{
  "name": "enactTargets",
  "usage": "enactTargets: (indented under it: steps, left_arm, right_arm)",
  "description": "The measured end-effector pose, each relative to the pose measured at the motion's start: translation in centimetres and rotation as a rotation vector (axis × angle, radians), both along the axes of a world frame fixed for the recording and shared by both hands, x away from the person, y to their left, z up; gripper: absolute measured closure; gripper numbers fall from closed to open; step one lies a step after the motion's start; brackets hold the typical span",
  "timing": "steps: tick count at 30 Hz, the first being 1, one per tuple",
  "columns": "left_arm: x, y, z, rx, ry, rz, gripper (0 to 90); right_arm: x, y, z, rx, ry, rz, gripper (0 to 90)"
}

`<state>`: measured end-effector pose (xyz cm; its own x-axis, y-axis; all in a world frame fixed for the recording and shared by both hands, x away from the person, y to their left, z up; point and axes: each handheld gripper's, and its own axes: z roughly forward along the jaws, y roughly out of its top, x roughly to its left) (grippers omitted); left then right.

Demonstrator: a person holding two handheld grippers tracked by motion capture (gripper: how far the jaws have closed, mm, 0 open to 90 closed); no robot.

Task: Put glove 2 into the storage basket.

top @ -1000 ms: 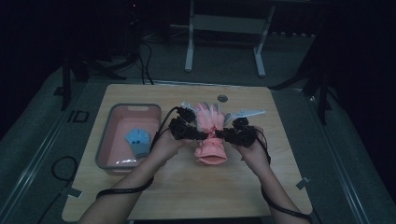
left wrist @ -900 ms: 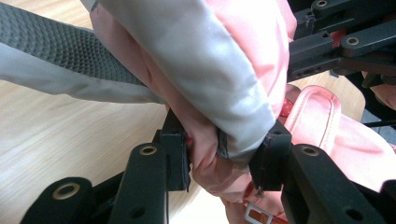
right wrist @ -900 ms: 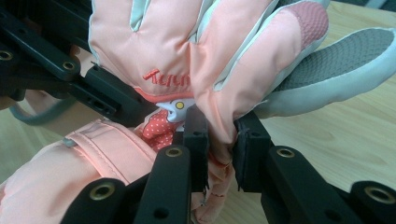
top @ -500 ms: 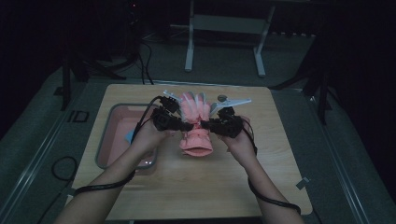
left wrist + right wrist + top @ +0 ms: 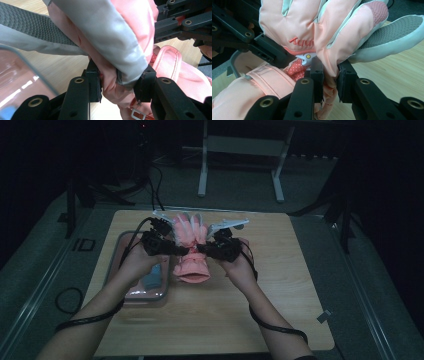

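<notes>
Pink padded gloves (image 5: 192,245) with grey-white palms hang above the wooden table (image 5: 280,285), fingers pointing away and cuff (image 5: 191,270) toward me. My left gripper (image 5: 181,251) is shut on the left side of the gloves; in the left gripper view its pads (image 5: 96,82) pinch a fold of pink and grey fabric (image 5: 110,37). My right gripper (image 5: 201,249) is shut on the right side, its jaws squeezing the pink fabric (image 5: 312,25) just under the fingers. The gloves are stretched between the two grippers.
A pink tray (image 5: 116,251) with a grey rim lies on the table's left part, just left of and below the gloves, with a blue object (image 5: 152,277) inside. Cables trail from both grippers. A metal stand (image 5: 202,170) is on the floor behind the table.
Both hands have carried the gloves to the left and upward, from the table's middle to beside the tray. Both grips have held.
</notes>
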<state>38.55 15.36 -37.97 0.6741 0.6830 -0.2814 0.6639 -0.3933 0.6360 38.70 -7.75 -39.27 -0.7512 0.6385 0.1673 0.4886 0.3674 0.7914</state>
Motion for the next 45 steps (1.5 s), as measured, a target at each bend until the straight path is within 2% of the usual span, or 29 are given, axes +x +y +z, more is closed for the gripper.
enactTargets:
  steps: [6, 13, 21, 27, 31, 36, 41, 45]
  left_arm:
    - [-0.4, 2.7, 0.6, 0.017, -0.005, 0.021, 63.5]
    - [-0.9, 5.2, 0.4, 0.031, 0.004, 0.052, 63.4]
    - [-1.7, 9.4, 0.1, 0.071, 0.016, 0.116, 63.3]
    - [-1.7, 12.7, -0.5, 0.074, 0.044, 0.127, 63.4]
    - [-1.0, 13.7, -1.3, 0.078, 0.075, 0.112, 63.4]
    - [-0.5, 13.4, -3.6, 0.073, 0.101, 0.099, 63.4]
    - [-0.3, 12.9, -6.1, 0.079, 0.147, 0.096, 63.3]
    - [-0.7, 12.9, -7.8, 0.064, 0.183, 0.098, 62.9]
  right_arm:
    - [0.1, 2.7, 0.4, 0.004, -0.007, 0.028, 77.3]
    - [0.4, 5.3, 0.0, 0.019, 0.007, 0.057, 77.2]
    - [0.7, 10.0, -0.8, 0.033, 0.030, 0.098, 77.2]
    - [0.9, 13.4, -1.6, 0.035, 0.043, 0.119, 77.3]
    - [1.0, 14.7, -2.5, 0.043, 0.062, 0.107, 77.3]
    - [1.1, 14.8, -4.3, 0.029, 0.090, 0.086, 77.2]
    - [1.1, 14.5, -6.6, -0.011, 0.130, 0.077, 77.2]
    - [0.9, 14.5, -8.0, -0.044, 0.163, 0.092, 76.9]
